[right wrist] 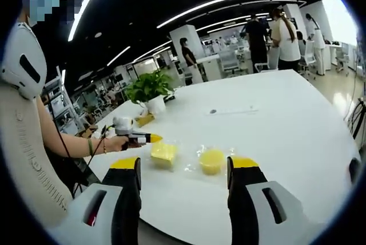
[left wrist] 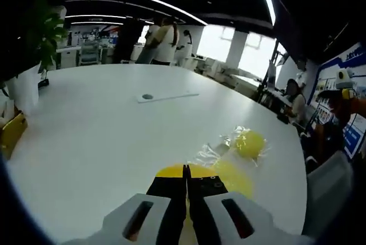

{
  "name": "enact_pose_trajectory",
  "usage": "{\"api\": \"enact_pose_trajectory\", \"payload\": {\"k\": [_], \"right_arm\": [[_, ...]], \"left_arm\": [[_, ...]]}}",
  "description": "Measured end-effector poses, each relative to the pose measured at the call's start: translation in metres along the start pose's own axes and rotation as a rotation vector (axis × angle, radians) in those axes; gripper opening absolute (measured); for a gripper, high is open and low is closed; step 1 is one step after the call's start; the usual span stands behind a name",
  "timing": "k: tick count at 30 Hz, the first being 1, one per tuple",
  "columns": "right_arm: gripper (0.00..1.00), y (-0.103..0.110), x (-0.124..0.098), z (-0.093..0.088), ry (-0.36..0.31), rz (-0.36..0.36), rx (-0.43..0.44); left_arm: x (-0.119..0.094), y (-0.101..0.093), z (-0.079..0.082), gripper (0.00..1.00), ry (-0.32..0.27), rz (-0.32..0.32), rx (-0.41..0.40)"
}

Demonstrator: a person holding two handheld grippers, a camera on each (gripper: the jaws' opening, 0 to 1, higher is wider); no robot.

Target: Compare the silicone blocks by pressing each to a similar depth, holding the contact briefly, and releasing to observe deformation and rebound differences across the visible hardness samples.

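Two yellow silicone samples lie in clear wrap on the white table [right wrist: 286, 119]. In the right gripper view a square block [right wrist: 163, 153] sits left of a round one [right wrist: 211, 160], both beyond my right gripper [right wrist: 184, 165], which is open and holds nothing. A person's hand holds my left gripper [right wrist: 150, 138] with its yellow tip right at the square block's far left edge. In the left gripper view my left gripper [left wrist: 186, 169] is shut, with the square block [left wrist: 235, 181] just beneath and beyond its tips. The round sample [left wrist: 250, 143] lies further right. Contact with the block is unclear.
A white strip [left wrist: 167, 96] with a dark dot lies mid-table. A potted plant [right wrist: 148, 87] and a yellow object [left wrist: 11, 133] stand near the table's far edge. People stand in the background [right wrist: 283, 33]. A chair back [right wrist: 23, 142] and a person's arm are at the left.
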State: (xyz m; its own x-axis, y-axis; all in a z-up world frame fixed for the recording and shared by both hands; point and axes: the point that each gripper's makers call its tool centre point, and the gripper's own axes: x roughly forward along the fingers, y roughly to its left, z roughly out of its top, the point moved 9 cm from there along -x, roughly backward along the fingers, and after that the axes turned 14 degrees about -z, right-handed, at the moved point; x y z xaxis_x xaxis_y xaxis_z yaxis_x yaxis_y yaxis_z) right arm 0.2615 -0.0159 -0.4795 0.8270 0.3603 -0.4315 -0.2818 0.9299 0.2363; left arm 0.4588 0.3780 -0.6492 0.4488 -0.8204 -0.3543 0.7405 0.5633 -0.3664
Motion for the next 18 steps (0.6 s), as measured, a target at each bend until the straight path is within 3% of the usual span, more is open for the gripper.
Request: {"api": "enact_pose_trajectory", "payload": {"k": [8,18], "right_arm": [[0.53,0.001,0.008,-0.001,0.017,0.01,-0.006],[0.5,0.0,0.011,-0.003,0.025,0.02,-0.025]], "left_arm": [[0.008,0.01,-0.015,0.0,0.073,0.014,0.025],[0.015,0.013,-0.019,0.0,0.064,0.02,0.014]]}}
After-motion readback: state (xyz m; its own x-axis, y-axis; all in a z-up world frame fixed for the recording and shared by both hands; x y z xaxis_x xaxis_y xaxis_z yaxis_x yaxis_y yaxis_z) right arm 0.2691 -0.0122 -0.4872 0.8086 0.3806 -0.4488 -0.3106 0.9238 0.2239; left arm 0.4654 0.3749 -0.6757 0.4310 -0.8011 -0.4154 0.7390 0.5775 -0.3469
